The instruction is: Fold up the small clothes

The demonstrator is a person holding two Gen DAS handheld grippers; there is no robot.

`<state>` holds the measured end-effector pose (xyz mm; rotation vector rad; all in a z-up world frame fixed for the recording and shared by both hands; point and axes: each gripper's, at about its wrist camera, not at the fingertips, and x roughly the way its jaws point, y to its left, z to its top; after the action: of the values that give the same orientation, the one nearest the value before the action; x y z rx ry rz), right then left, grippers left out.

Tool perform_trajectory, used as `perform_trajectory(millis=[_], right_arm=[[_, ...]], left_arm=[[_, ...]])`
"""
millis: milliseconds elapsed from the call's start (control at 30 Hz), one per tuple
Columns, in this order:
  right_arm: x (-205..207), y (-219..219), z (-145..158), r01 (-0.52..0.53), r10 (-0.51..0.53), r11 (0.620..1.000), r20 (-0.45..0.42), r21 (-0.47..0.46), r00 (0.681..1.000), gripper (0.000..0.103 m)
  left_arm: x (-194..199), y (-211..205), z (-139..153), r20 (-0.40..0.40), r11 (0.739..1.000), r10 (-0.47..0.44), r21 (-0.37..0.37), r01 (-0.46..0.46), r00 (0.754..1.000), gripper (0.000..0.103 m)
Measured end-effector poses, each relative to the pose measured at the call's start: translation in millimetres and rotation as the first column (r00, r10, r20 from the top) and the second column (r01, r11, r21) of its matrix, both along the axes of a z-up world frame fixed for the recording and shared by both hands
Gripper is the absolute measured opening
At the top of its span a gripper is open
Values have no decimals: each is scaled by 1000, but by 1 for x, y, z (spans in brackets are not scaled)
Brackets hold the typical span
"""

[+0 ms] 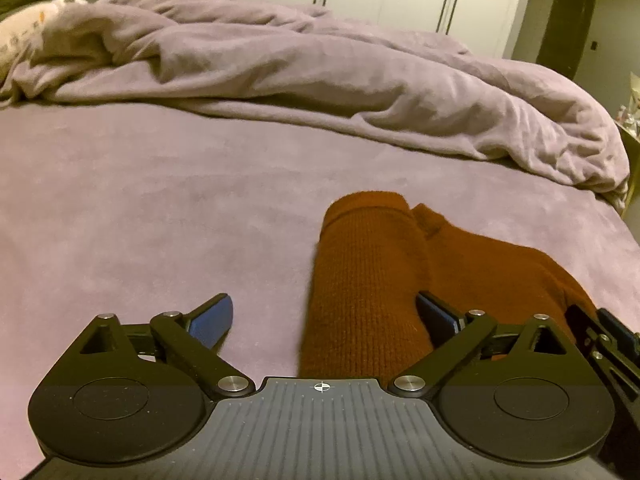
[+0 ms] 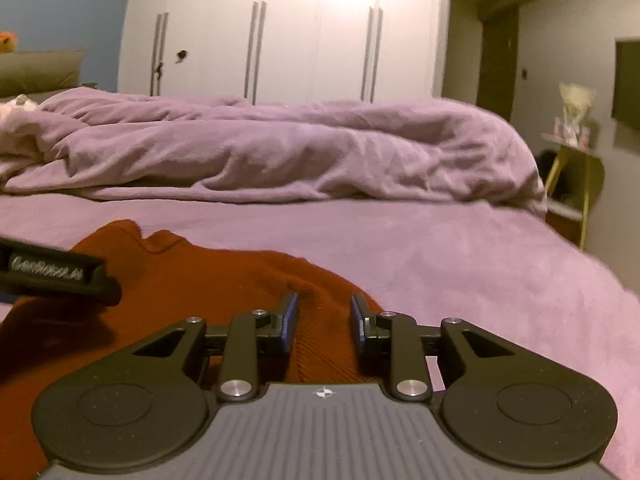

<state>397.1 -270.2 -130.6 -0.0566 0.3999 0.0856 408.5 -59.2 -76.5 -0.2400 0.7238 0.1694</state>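
Left gripper (image 1: 324,318) fingers are spread wide, nothing pinched. The right-side blue pad sits against the rust knit sweater (image 1: 372,280), the other pad (image 1: 212,322) hangs over bare sheet, so no grip there.

Right gripper (image 2: 324,318) fingers are narrow, w/ a gap showing btwn the pads. A hump of the knit (image 2: 316,300) lies right at that gap, but I don't see the pads pressing on it, so I'd call it not holding.

The sweater lies on the bed (image 1: 120,200) toward the near edge, closer to the right side than the left. One long rolled/folded band runs away from the near edge, prob a sleeve or a side panel turned over the body, w/ the neck end pointing at the far side. The left gripper's black body (image 2: 60,276) shows over the sweater's left part in the right wrist view.

Step, my guess: a fold is down and both tools are free of the cloth, so it's btwn folds. Next move prob needs both sets of fingers to take the near hem, or the other side, and carry it over w/o dragging the first fold open. Knit is floppy, so pinch both layers.

Containers: none in view, no basket or drawer. Bunched purple duvet (image 1: 320,80) fills the far edge, white wardrobe (image 2: 280,32) behind.
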Motion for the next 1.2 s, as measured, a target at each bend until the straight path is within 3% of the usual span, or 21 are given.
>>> perform_trajectory(millis=[167, 300, 400, 567, 767, 867, 1033, 1200], right_arm=[[3, -1, 5, -3, 3, 1000, -29, 4, 1000, 35], [-14, -26, 23, -2, 18, 992, -127, 126, 992, 67], [-41, -53, 22, -24, 64, 982, -210, 189, 976, 67], [-85, -88, 29, -14, 97, 949, -249, 315, 964, 67], [-111, -88, 24, -14, 162, 901, -308, 434, 938, 65], [-117, -83, 21, -10, 150, 914, -314, 406, 937, 59], [-118, -81, 23, 8, 122, 927, -320, 375, 939, 41], [-115, -76, 22, 8, 107, 946, -336, 324, 936, 38]], left_arm=[[-4, 6, 4, -19, 1000, -28, -8, 28, 999, 102], [-29, 25, 17, -29, 988, -118, -103, 115, 993, 102], [-57, 49, 25, -35, 959, -185, -225, 173, 982, 102], [-95, 67, 29, -82, 934, -227, -302, 193, 970, 102], [-128, 54, 28, -108, 944, -255, -244, 224, 961, 102], [-132, 47, 29, -116, 952, -257, -201, 231, 959, 102], [-130, 42, 30, -122, 949, -269, -202, 241, 955, 102], [-128, 37, 27, -133, 946, -280, -204, 251, 951, 102]])
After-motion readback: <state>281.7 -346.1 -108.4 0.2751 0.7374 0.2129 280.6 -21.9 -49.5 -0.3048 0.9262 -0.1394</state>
